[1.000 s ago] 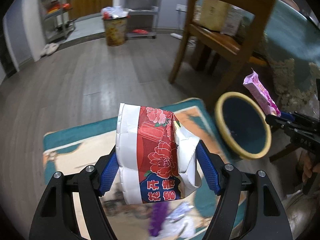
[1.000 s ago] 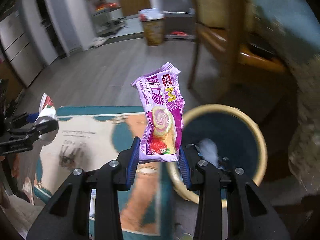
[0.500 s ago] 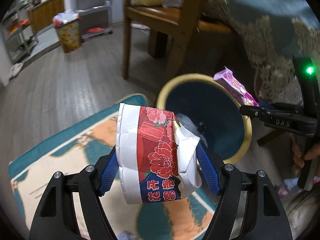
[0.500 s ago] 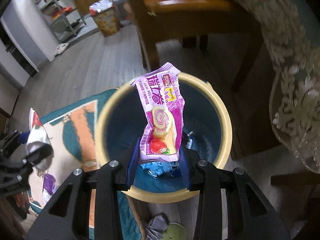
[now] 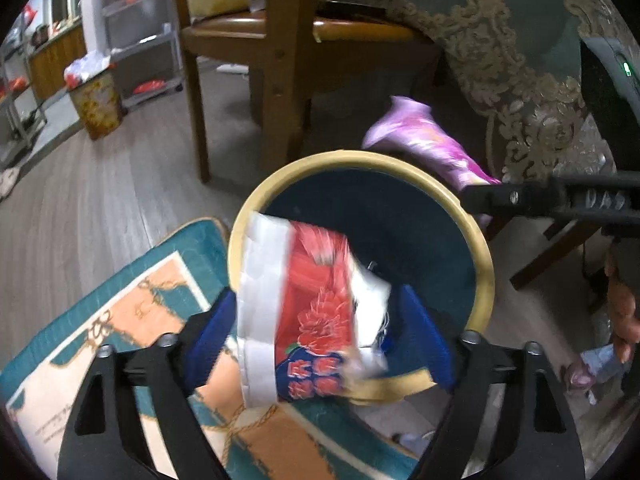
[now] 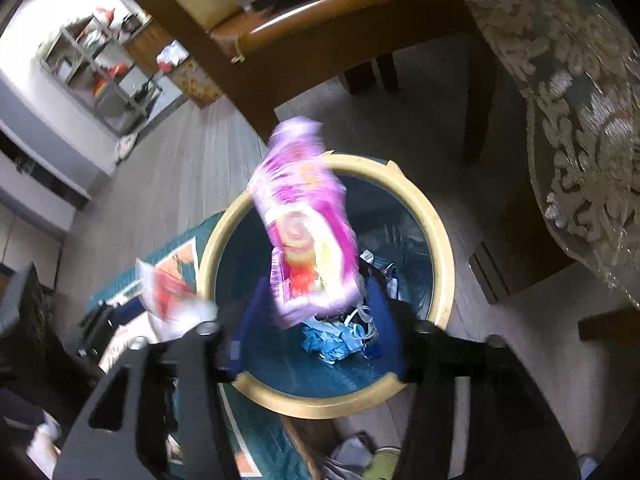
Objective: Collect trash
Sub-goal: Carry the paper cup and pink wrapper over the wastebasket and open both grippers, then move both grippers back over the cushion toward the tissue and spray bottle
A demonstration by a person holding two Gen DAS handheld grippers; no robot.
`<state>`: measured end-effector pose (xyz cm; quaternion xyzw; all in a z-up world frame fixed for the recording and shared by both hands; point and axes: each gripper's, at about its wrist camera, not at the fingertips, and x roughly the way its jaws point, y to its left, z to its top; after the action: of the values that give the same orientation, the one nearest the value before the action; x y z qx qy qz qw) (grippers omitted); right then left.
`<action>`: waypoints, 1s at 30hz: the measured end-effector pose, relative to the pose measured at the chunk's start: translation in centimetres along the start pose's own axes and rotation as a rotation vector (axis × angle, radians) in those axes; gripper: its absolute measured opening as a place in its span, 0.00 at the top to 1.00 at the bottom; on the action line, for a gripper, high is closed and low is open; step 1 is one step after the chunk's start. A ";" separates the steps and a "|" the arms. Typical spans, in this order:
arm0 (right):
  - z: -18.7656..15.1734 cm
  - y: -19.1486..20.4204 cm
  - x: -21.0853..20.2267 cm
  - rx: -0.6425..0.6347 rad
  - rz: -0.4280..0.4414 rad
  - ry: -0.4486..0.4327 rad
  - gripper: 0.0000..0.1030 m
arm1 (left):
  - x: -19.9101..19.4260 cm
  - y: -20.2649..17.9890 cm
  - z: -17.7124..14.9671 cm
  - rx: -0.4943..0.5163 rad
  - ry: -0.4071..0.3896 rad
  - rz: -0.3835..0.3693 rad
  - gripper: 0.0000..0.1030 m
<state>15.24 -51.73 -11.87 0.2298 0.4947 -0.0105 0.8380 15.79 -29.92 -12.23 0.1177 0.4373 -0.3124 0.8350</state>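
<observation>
Your left gripper (image 5: pixel 316 340) has its jaws spread, the red-and-white wrapper (image 5: pixel 304 312) loose and blurred between the blue pads, over the near rim of the trash bin (image 5: pixel 484 264). Your right gripper (image 6: pixel 316 312) is released too; the purple snack wrapper (image 6: pixel 308 220) sits blurred above the bin's opening, not pinched by either pad. Blue crumpled trash (image 6: pixel 340 340) lies inside the bin. The bin stands at the rug (image 5: pixel 100 340) edge, near a wooden chair (image 5: pixel 280 60).
</observation>
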 end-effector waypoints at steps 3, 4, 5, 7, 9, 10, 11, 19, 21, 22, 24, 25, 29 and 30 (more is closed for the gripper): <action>0.1 -0.2 -0.2 -0.001 -0.006 0.001 0.46 | 0.3 -0.6 -0.1 0.032 0.011 0.003 0.16; 0.2 -0.1 -0.2 -0.004 -0.009 0.004 0.46 | 0.2 -0.6 -0.1 0.036 0.011 0.005 0.16; 0.2 0.0 -0.3 -0.006 -0.009 0.004 0.46 | 0.0 -0.5 -0.1 0.036 0.008 0.006 0.16; 0.5 0.6 -0.3 -0.013 -0.009 0.000 0.46 | -0.3 -0.2 0.0 0.031 0.006 0.011 0.16; 0.7 1.4 -0.4 -0.026 -0.006 -0.004 0.45 | -1.0 0.3 -0.1 0.017 -0.002 0.021 0.16; 0.6 1.6 -0.5 -0.031 -0.005 -0.007 0.45 | -1.4 0.6 -0.3 0.010 -0.005 0.022 0.16; 0.5 2.0 -0.7 -0.039 -0.005 -0.010 0.44 | -2.0 0.9 -0.4 0.004 -0.008 0.023 0.16; 0.2 5.4 -2.2 -0.103 -0.025 -0.032 0.38 | -7.7 3.5 -2.2 -0.008 -0.047 0.082 0.16; -0.2 6.5 -2.4 -0.123 -0.034 -0.032 0.37 | -9.4 4.5 -3.0 -0.017 -0.057 0.105 0.16; -0.4 7.2 -2.4 -0.135 -0.040 -0.030 0.36 | -10.0 4.9 -3.3 -0.022 -0.060 0.113 0.16; -1.0 8.8 -2.3 -0.161 -0.047 -0.027 0.34 | -12.0 6.3 -4.5 -0.046 -0.068 0.142 0.16; -1.3 9.4 -2.3 -0.173 -0.047 -0.026 0.34 | -12.8 6.9 -5.0 -0.058 -0.070 0.153 0.16; -2.9 12.3 -2.0 -0.221 -0.040 -0.021 0.32 | -16.7 10.0 -8.0 -0.125 -0.080 0.214 0.16; -3.3 12.9 -1.8 -0.229 -0.038 -0.016 0.32 | -17.3 10.5 -8.5 -0.138 -0.080 0.223 0.16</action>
<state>14.73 -39.23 -6.87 0.1232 0.4901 0.0285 0.8624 9.47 -10.48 -4.18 0.0955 0.4085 -0.1913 0.8874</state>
